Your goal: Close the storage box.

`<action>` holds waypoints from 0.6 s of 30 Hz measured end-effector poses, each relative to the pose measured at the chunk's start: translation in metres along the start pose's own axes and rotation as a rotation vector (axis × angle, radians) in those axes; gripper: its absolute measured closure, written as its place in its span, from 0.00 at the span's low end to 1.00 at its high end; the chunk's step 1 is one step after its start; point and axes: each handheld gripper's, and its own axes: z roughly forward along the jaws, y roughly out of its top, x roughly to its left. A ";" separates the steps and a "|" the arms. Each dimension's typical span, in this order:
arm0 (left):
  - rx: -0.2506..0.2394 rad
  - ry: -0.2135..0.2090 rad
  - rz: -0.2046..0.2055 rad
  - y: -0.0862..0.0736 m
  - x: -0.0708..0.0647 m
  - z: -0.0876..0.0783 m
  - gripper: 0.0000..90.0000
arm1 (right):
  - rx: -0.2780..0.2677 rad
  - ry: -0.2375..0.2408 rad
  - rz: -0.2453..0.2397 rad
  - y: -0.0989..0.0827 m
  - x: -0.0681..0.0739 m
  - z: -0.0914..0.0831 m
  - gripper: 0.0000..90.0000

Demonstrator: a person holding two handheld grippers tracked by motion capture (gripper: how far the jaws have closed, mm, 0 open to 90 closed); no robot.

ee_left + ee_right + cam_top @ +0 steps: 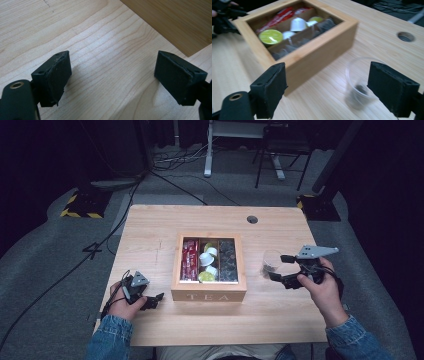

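The clear plastic cup (270, 262) stands upright on the wooden table (150, 227), just to the right of the tea box (208, 295) and a little apart from its side wall. Something small and dark lies at the bottom of the cup; I cannot tell what it is. My right gripper (280, 267) sits just beside the cup on its right, jaws spread wide and not pressing on it. In the right gripper view the cup (359, 85) appears blurred ahead of my pads, nearer the right-hand one, with nothing clamped.

The tea box is a square wooden frame with "TEA" on its front wall, divided into three lanes: red sachets (190, 260) on the left, white and lime-green capsules (208, 262) in the middle, dark packets (228, 262) on the right. Its right wall is what stands between the cup and those compartments.

My left gripper (152, 301) rests low near the table's front left, just beside the box's front left corner, jaws apart and empty over bare wood. A round cable hole (252, 219) sits near the table's far edge.
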 end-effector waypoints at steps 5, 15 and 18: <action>0.003 -0.006 0.042 0.000 0.004 0.000 0.16 | 0.016 -0.055 0.002 -0.012 -0.020 -0.014 0.18; 0.008 -0.019 0.056 0.002 0.011 0.001 0.15 | 0.074 -0.114 0.020 -0.050 -0.052 -0.024 0.18; 0.011 -0.023 0.057 0.003 0.012 0.002 0.15 | 0.094 -0.138 0.018 -0.063 -0.059 -0.023 0.18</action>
